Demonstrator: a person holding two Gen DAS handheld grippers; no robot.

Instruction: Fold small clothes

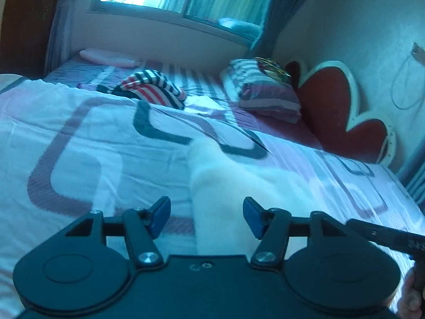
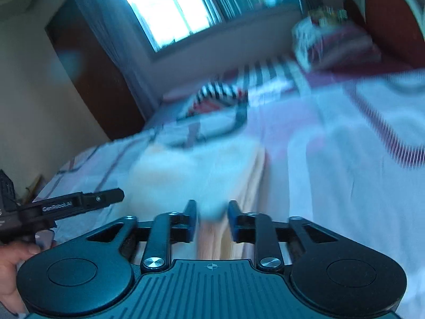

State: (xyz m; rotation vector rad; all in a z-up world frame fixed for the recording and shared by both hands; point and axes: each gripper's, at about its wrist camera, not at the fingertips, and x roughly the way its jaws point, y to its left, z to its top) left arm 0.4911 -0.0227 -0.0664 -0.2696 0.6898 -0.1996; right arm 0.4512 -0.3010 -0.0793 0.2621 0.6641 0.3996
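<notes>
White cloth (image 1: 225,186) lies ahead between the left gripper's (image 1: 206,216) wide-spread fingers; right gripper (image 2: 212,219), fingers narrower, blurred, shows its cream edge.

The bedspread (image 1: 79,138) is white with pink and dark rounded-rectangle outlines. On it lies a plain white cloth (image 1: 225,183), which shows cream-yellow at its edge in the right wrist view. A crumpled garment (image 1: 154,86) is striped red, white and black. The headboard (image 1: 334,101) is dark red with white trim. Both grippers have blue pads (image 1: 159,215) on black bodies
</notes>
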